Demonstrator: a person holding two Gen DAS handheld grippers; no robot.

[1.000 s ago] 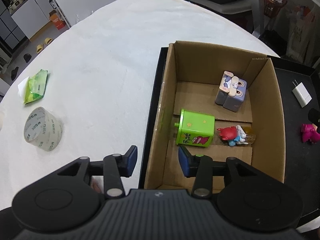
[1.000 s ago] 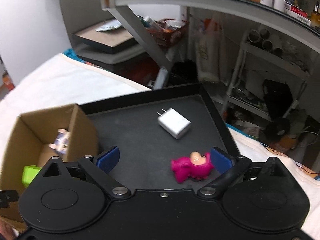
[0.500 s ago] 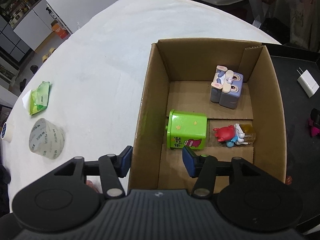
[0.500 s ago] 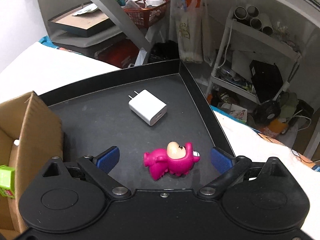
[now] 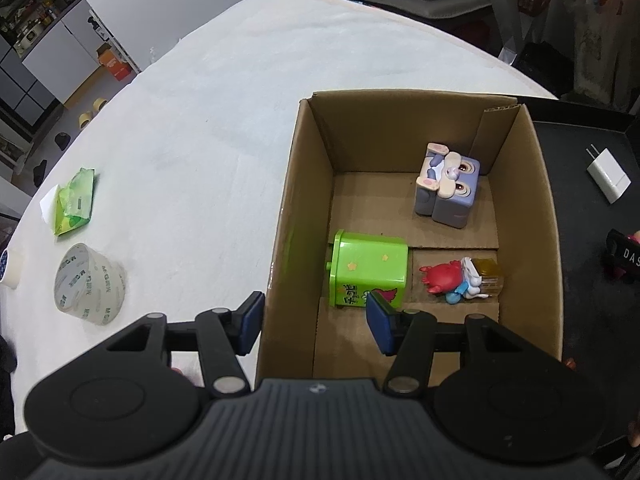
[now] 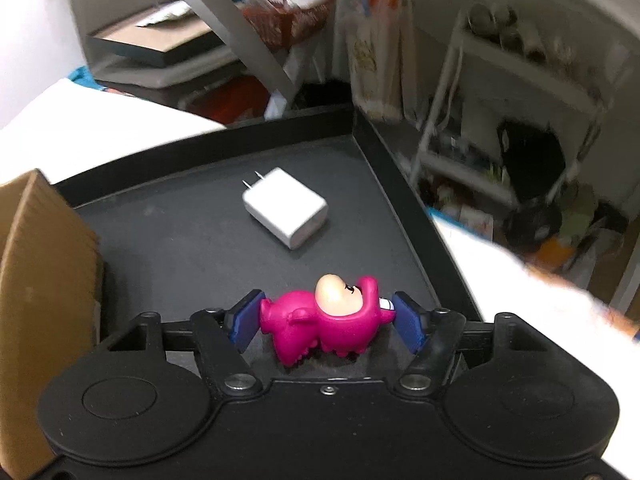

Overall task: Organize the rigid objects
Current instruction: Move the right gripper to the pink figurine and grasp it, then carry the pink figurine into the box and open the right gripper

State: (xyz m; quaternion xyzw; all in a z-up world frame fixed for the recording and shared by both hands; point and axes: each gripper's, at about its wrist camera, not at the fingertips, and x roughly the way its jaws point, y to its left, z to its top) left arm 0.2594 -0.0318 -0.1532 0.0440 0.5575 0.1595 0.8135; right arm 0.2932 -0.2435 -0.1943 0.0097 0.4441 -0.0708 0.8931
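Note:
A pink toy figure [image 6: 324, 320] lies on the black tray [image 6: 180, 240], and my right gripper [image 6: 326, 320] is shut on it, one blue pad against each end. A white plug charger [image 6: 286, 208] rests further back on the same tray. The open cardboard box [image 5: 540, 208] holds a green box-shaped toy [image 5: 370, 272], a purple cube bunny [image 5: 448, 184] and a red crab figure [image 5: 460, 280]. My left gripper [image 5: 316, 324] is open with nothing in it. It straddles the box's left wall at the near corner, one pad outside and one inside.
On the white tablecloth to the left lie a roll of clear tape [image 5: 86, 284] and a green packet [image 5: 74, 202]. The white charger [image 5: 608, 174] shows right of the box. Beyond the tray are shelves and clutter off the table edge.
My right gripper moved forward over the pink figure and shut on it. My left gripper stayed open, shifting slightly along the box's left wall.

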